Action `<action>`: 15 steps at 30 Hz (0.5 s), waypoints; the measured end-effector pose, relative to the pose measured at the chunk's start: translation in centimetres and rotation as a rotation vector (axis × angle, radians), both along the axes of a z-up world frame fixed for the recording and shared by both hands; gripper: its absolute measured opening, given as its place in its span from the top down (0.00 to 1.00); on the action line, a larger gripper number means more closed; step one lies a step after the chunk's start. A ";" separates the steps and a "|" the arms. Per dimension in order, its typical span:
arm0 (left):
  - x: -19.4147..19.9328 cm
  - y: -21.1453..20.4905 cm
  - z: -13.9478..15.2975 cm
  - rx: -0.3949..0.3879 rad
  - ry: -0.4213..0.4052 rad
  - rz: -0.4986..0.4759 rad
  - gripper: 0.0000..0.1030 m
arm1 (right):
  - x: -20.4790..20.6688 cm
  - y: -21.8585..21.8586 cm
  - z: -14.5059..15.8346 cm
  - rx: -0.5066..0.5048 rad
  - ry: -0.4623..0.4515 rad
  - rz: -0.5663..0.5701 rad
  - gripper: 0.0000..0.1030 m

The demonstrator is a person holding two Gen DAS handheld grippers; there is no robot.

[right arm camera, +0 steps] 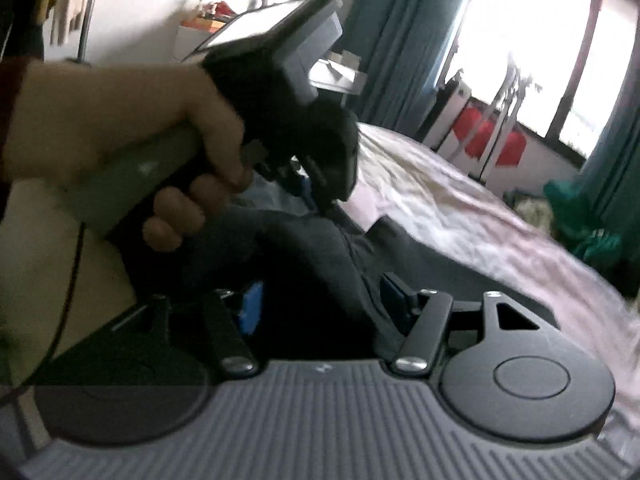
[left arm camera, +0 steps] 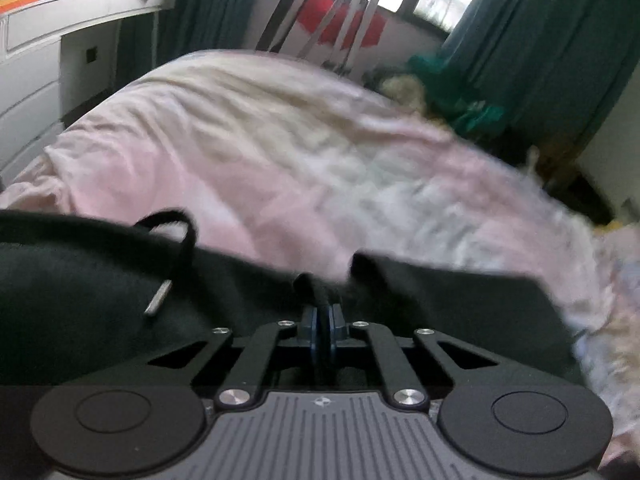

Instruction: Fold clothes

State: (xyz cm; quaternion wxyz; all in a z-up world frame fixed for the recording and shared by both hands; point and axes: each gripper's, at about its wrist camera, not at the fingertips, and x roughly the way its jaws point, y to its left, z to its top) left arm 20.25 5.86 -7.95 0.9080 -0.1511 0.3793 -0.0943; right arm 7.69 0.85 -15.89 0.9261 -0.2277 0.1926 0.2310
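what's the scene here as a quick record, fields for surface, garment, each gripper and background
surface: bed with a rumpled pink sheet
garment: black garment with a drawstring, at the near edge of the bed
left gripper: shut, pinching a fold of the black garment
left hand: wrapped round its gripper's handle, seen from the right wrist view
right gripper: jaws apart, dark cloth between them, contact unclear
background: teal curtains, bright window
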 end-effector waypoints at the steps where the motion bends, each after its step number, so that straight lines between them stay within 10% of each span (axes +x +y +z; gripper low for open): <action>1: 0.1 0.1 0.2 -0.027 -0.017 0.001 0.95 | 0.3 0.1 -0.1 0.008 -0.006 -0.008 0.39; 15: -0.2 0.7 -1.3 -0.078 0.048 0.025 0.76 | 2.2 -0.6 -1.2 0.089 -0.004 -0.086 0.49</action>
